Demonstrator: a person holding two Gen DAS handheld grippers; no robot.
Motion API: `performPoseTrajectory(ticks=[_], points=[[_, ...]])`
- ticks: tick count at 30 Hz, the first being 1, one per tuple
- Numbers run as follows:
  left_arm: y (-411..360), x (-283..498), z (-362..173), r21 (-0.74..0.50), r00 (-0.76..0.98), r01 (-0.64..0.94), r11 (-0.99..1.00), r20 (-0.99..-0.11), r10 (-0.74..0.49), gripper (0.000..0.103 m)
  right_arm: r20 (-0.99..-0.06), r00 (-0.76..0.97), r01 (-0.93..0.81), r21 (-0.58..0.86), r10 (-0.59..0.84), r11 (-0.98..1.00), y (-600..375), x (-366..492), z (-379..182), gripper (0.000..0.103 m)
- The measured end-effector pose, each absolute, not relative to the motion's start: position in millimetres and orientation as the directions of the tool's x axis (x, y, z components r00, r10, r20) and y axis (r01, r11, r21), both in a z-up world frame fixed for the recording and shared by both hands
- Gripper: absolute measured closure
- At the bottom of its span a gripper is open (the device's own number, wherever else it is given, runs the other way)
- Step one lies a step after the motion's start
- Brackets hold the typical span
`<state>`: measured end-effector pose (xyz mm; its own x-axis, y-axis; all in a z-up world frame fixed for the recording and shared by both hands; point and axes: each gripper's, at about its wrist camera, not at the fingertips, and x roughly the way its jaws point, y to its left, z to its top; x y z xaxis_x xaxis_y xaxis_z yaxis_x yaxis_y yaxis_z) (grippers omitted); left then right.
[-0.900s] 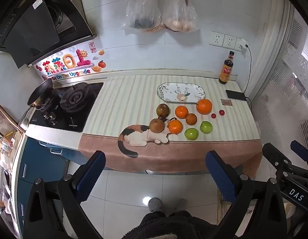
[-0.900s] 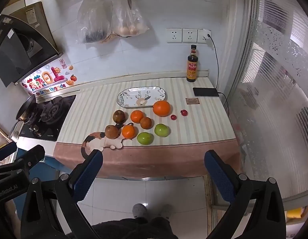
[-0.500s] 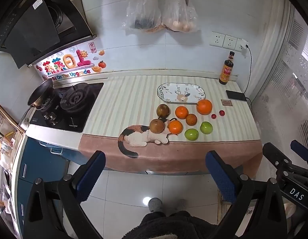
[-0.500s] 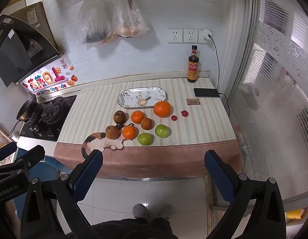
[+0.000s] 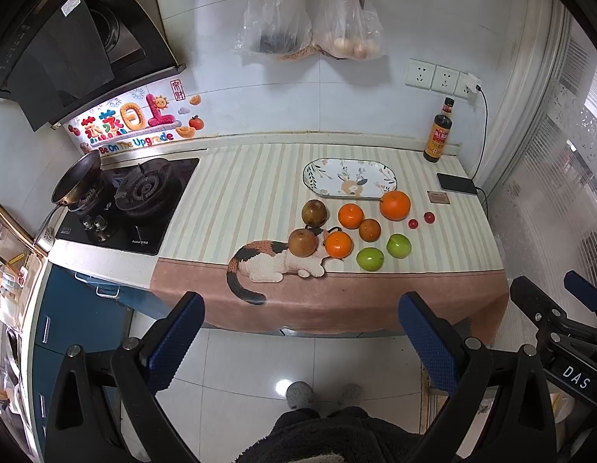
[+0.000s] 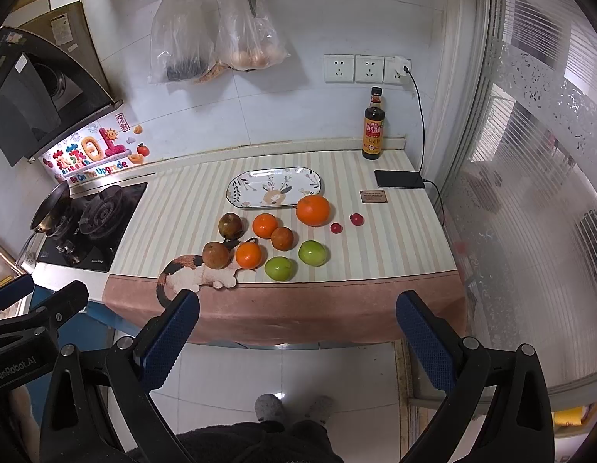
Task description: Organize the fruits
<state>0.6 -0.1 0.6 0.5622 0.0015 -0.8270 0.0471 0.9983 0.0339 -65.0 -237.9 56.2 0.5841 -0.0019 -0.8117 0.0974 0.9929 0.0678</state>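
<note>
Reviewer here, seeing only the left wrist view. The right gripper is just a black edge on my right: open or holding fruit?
Observer: Open. The right wrist view shows the right gripper with blue fingers wide apart, nothing between them.
Operator: Over the fruit?
Observer: No, short of it; its fingers frame the tablecloth at its brown front drop and the floor tiles.
Operator: Does that view catch the left gripper?
Observer: Only its black body at the left edge, printed GenRobot.AI.
</note>
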Motion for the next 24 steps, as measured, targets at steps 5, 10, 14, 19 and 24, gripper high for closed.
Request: performPoseTrajectory(ticks=[5,10,14,19,24], points=[[-5.3,2.6,-3.7,0.037,0.556,0.052,0.998,-0.831,0.002,0.000,-0.812,0.584,0.097,0.067,-0.003,0.993,-237.8,-65.4,56.3,0.000],[-7.6,1.7,-5.4,0.037,0.559,0.050,0.998,-0.829,0.003,0.000,-0.811,0.585,0.096,0.068,-0.001,0.993,-242.4,-67.0,53.6,0.000],[-7.8,2.1,-5.1,0.036,0.557,0.050,0.998,-0.830,0.002,0.000,-0.812,0.583,0.096,0.069,0.000,0.993,-242.1,-66.5,53.9,0.000],[-7.7,1.7,-4.7,0.039,0.557,0.052,0.998,-0.830,0.003,0.000,-0.814,0.581,0.098,0.072,0.002,0.993,-243.3,-66.9,52.9,0.000],[-7.0,2.1,-4.2,0.036,0.558,0.050,0.998,-0.830,0.002,0.000,-0.813,0.583,0.097,0.070,0.001,0.993,-244.3,-67.6,51.8,0.000]])
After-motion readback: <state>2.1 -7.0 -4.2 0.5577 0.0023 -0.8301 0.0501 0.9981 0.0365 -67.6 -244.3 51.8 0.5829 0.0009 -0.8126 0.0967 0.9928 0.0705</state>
